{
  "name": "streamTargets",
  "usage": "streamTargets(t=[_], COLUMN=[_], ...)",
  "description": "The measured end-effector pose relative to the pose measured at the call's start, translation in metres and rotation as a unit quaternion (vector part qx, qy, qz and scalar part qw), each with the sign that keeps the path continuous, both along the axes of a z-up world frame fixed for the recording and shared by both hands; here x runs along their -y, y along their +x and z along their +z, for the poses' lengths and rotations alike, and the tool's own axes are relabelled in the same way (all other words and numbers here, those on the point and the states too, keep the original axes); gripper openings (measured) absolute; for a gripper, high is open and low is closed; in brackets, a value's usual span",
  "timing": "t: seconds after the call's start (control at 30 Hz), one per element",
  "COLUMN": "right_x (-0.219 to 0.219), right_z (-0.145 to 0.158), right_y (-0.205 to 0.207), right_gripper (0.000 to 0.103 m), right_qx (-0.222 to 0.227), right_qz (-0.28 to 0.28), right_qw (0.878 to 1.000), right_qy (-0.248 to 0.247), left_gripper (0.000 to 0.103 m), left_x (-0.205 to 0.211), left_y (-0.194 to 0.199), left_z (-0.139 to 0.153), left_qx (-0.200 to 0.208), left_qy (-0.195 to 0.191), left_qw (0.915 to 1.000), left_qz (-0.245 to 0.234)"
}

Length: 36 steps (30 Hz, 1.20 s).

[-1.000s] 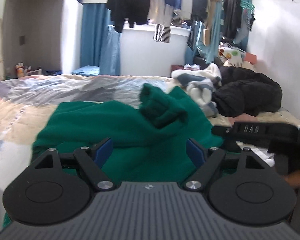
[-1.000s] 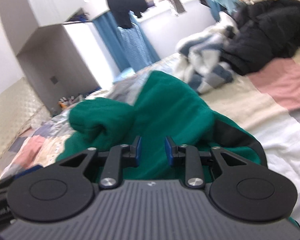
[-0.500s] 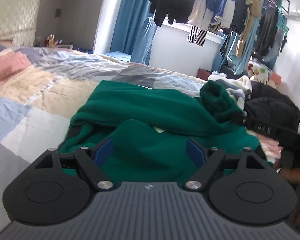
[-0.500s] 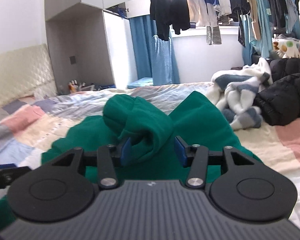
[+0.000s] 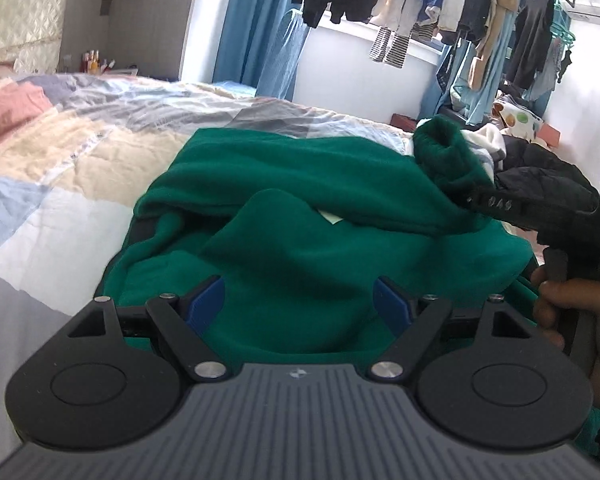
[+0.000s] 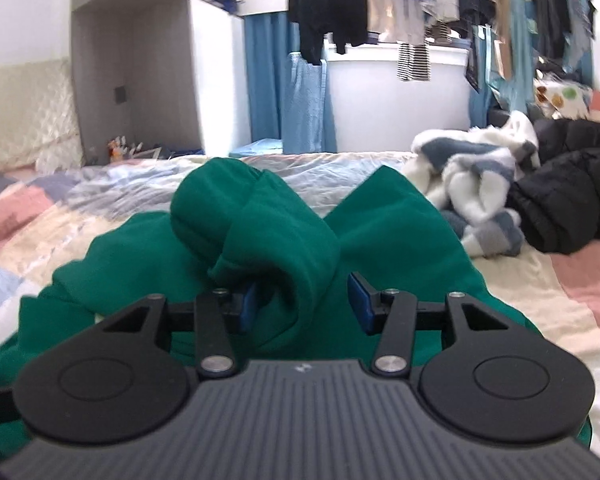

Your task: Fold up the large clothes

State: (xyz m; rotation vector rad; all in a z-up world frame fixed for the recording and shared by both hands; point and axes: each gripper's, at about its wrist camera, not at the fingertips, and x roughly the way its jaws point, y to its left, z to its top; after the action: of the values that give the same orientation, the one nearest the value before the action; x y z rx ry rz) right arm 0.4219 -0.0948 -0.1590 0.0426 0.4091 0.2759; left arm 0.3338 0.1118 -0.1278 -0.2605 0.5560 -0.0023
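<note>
A large dark green sweater [image 5: 300, 248] lies rumpled on the bed. My left gripper [image 5: 300, 304] hovers low over its near part, jaws wide open with nothing pinched. A bunched green sleeve [image 6: 252, 224] lies between the blue pads of my right gripper [image 6: 304, 304]. That gripper's jaws stand partly open and a gap shows beside the right-hand pad. In the left wrist view the sleeve's cuff [image 5: 444, 156] sits raised over the black fingers [image 5: 496, 202] of the right gripper. A person's hand [image 5: 560, 300] grips its handle.
A patchwork quilt [image 5: 60, 152] covers the bed. At the right lie a white and grey fleece [image 6: 472, 172] and a black padded jacket [image 6: 572, 184]. Clothes hang on a rail [image 6: 380, 0] by the window, with a white wardrobe [image 6: 140, 72] at the back left.
The right jaws have widened from nearly shut and the sleeve now lies between them. Both grippers rolled more level, and the left one sank closer over the sweater.
</note>
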Motion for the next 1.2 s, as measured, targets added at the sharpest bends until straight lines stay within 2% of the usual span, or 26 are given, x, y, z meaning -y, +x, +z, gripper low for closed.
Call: streamTargets(t=[0.07, 0.27, 0.4, 0.6, 0.83, 0.93, 0.97, 1.1, 1.2], right_x=[0.006, 0.03, 0.05, 0.067, 0.055, 0.061, 0.063, 0.075, 0.087], right_z=[0.002, 0.007, 0.002, -0.024, -0.025, -0.021, -0.018, -0.003, 0.011], right_y=[0.004, 0.004, 0.009, 0.018, 0.018, 0.005, 0.001, -0.023, -0.043], right_gripper=[0.05, 0.05, 0.052, 0.05, 0.05, 0.05, 0.054, 0.079, 0.084], right_qx=[-0.01, -0.008, -0.047, -0.123, -0.131, -0.138, -0.142, -0.153, -0.154], right_qz=[-0.011, -0.054, -0.1, -0.127, -0.108, -0.106, -0.103, -0.088, -0.077], right_qw=[1.0, 0.996, 0.987, 0.972, 0.98, 0.977, 0.976, 0.973, 0.972], right_qy=[0.024, 0.075, 0.119, 0.152, 0.107, 0.121, 0.127, 0.148, 0.161], left_gripper=[0.085, 0.085, 0.086, 0.086, 0.086, 0.086, 0.086, 0.086, 0.086], left_x=[0.001, 0.01, 0.014, 0.011, 0.011, 0.015, 0.017, 0.021, 0.025], left_y=[0.001, -0.001, -0.002, 0.005, 0.003, 0.0, -0.001, -0.006, -0.016], left_z=[-0.004, -0.005, -0.004, -0.01, -0.014, -0.013, -0.013, -0.009, -0.005], left_qx=[-0.004, -0.002, 0.001, -0.015, -0.02, -0.017, -0.016, -0.01, 0.001], left_qy=[-0.012, -0.009, 0.0, -0.009, -0.004, -0.012, -0.011, -0.014, 0.0], left_qw=[0.9999, 0.9999, 1.0, 0.9998, 0.9998, 0.9998, 0.9998, 0.9998, 1.0], left_qz=[-0.011, -0.011, -0.006, 0.0, 0.004, 0.001, -0.002, -0.011, -0.007])
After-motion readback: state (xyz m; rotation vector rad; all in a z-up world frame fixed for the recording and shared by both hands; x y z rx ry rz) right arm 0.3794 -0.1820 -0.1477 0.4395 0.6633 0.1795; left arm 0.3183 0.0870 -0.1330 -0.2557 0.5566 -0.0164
